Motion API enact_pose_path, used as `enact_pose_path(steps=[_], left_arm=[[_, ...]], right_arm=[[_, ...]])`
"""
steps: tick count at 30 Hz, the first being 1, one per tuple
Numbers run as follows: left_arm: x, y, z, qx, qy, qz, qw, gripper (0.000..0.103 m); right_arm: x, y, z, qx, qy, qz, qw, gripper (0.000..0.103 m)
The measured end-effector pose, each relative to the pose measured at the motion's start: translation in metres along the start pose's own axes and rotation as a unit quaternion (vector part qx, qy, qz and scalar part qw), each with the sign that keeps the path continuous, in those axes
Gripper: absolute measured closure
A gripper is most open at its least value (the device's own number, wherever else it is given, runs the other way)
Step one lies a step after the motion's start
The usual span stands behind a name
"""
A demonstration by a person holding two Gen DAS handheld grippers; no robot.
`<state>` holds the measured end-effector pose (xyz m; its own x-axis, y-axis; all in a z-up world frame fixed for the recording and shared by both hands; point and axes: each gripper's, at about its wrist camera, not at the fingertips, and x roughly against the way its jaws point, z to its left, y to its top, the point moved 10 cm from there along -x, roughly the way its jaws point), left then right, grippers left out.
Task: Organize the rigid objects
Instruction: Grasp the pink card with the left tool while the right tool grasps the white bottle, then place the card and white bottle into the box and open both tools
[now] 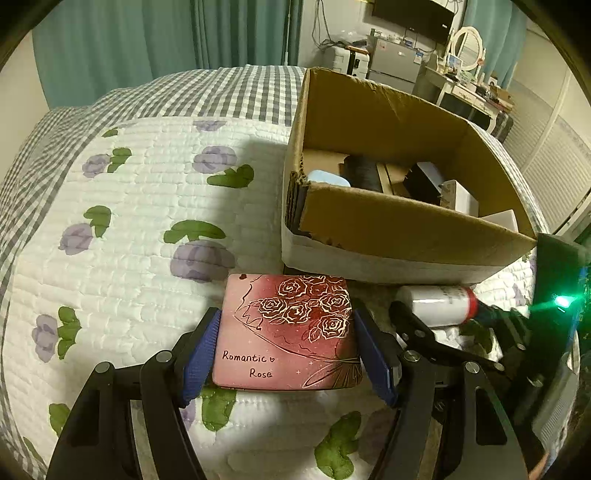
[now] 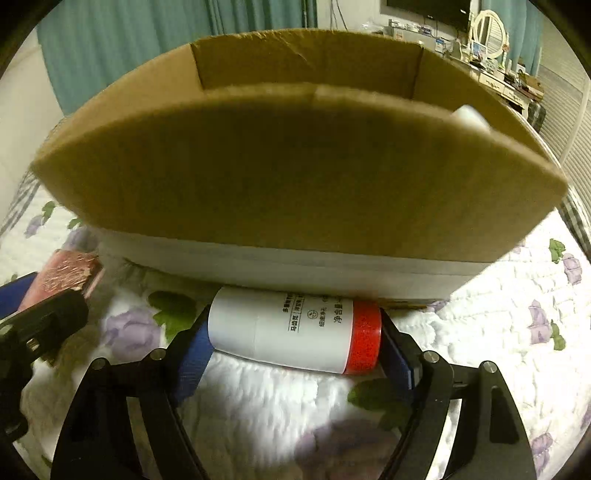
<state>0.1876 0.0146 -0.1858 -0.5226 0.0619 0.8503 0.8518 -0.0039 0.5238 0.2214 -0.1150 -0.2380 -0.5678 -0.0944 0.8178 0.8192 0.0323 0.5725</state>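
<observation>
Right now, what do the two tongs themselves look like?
Both the left tongs and right tongs match: black linkage arms with round silver pivot pins, tipped with ribbed blue pads. The right unit's body carries a glowing green light.

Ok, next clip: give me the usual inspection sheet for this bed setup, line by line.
Surface: quilted floral bedspread, grey gingham border.
Job's things: pink "Romantic Rose" tin lying flat by the cardboard box; white bottle with red cap on its side against the box's front wall.
Clutter: box already holds a pale blue item, a dark cylinder and white boxes.
Grippers: left gripper has its blue pads against the tin's two sides; right gripper spans the bottle end to end.
Cables: wires hang on the far wall.
Surroundings: teal curtains, wall TV, dresser with oval mirror.
</observation>
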Motion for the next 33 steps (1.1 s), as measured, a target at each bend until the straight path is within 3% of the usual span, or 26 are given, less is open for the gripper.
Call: enact_pose_path(steps=[10,16,22,28,33], left_arm=[[0.058,-0.004,-0.008,-0.026,0.018,-0.044,0.9985,0.031],[0.112,0.018,-0.024,-0.02,0.005,-0.098,0.995,0.031],[0.151,0.06,-0.042,-0.03,-0.008,-0.146,0.9888,0.031],[0.143,0.113,-0.053,-0.04,-0.014,-0.178,0.9832,0.031],[0.09,0.138,-0.058,-0.036,-0.02,-0.163,0.9857,0.031]], right_arm=[[0.088,0.008,-0.024,0.007,0.01,-0.063,0.998,0.023],[0.164,0.043,-0.034,0.018,0.025,-0.119,0.992,0.023],[0.228,0.096,-0.029,0.062,0.029,-0.183,0.981,0.023],[0.24,0.14,-0.03,0.071,0.045,-0.213,0.974,0.023],[0.206,0.168,-0.045,0.072,0.041,-0.212,0.974,0.023]])
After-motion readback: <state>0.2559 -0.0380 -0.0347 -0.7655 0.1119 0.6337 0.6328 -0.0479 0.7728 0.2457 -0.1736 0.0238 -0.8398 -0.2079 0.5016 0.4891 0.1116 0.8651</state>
